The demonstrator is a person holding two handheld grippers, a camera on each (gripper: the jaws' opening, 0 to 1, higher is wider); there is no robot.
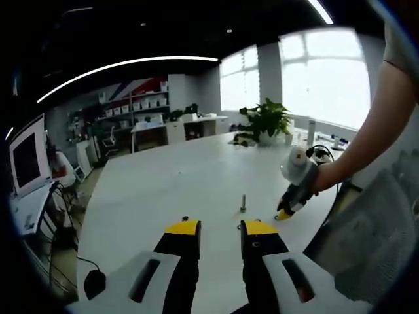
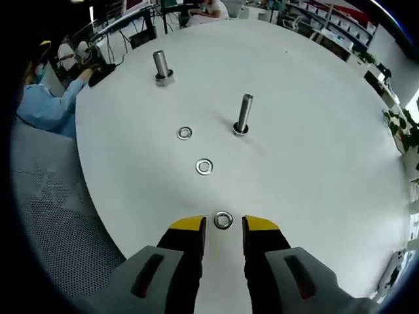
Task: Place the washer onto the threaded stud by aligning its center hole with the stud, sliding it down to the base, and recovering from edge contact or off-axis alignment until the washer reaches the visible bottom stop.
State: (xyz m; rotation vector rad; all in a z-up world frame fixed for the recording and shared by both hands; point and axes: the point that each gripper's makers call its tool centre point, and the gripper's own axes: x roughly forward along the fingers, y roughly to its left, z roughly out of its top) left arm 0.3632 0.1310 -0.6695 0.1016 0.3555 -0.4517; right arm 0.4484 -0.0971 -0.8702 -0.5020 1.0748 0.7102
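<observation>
In the right gripper view, the right tool (image 2: pixel 223 230) is hovering just over the round white worktop (image 2: pixel 314 163) with its yellow-tipped black jaws standing a narrow gap apart and gripping nothing. A flat silver metal washer (image 2: pixel 223 220) is lying just ahead of the tips, centred on the gap, its hole facing up. Farther ahead and slightly to the left, a second flat silver washer (image 2: pixel 204 167) is lying flat, and beyond it a third silver washer (image 2: pixel 184 133) is doing the same. Far ahead on the left, a short grey metal stud with a collar at its foot (image 2: pixel 161 67) is standing upright. Ahead and slightly right of the tool, the slim grey threaded stud (image 2: pixel 243 114) is standing on end, its long axis pointing up from the worktop and leaning a little rightward in this view; a ring is sitting at its base.

In the left gripper view, the left tool (image 1: pixel 219 230) is holding its jaws narrowly apart and empty, with the threaded stud (image 1: pixel 243 203) standing upright just ahead. To the right, the right tool (image 1: pixel 284 214) is pointing down at the worktop (image 1: pixel 163 190).
</observation>
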